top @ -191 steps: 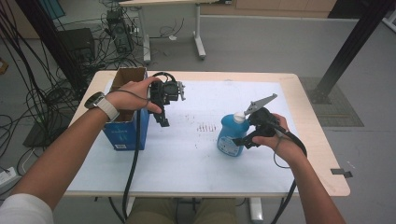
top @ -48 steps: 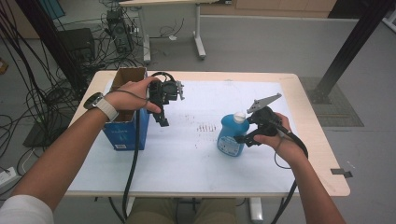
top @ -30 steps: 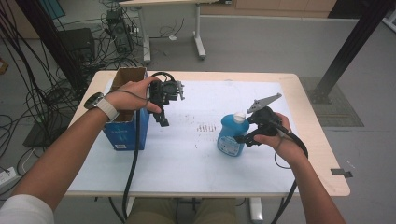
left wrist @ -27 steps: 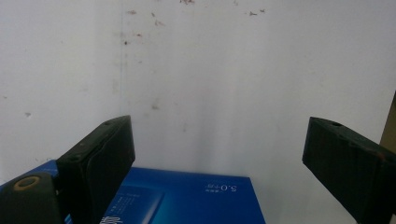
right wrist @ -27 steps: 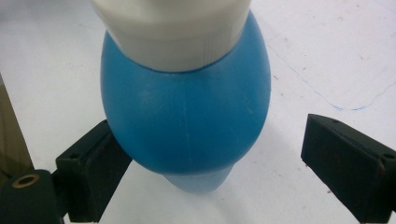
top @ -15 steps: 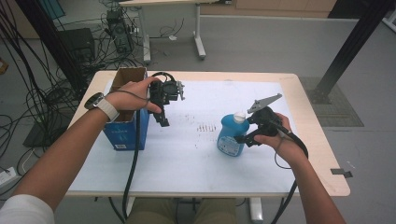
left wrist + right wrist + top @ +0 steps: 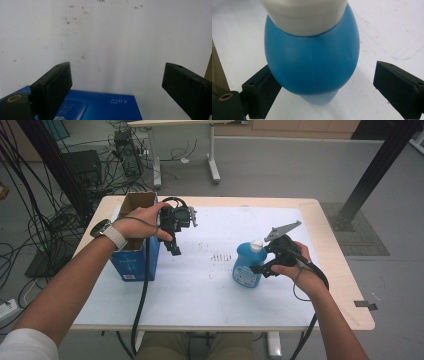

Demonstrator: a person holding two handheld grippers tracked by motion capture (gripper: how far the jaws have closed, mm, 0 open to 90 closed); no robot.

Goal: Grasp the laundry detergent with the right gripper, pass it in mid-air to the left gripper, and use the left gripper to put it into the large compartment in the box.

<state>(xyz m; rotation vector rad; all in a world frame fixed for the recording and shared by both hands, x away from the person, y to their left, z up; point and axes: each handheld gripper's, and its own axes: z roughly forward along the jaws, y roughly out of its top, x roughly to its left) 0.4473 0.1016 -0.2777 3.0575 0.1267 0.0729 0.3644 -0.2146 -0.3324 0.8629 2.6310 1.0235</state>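
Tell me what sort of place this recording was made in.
Probably a lab or workshop: bundles of cables and electronic gear crowd the grey floor, and the work table carries a plain white sheet.

A lab or workshop: cables (image 7: 37, 225) trail over a grey floor (image 7: 280, 165), electronics (image 7: 125, 142) beside a black frame post (image 7: 372, 170), behind the bench (image 7: 320, 220).

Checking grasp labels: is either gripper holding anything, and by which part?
Nothing is held: right gripper is open around the blue bottle; left gripper is open.
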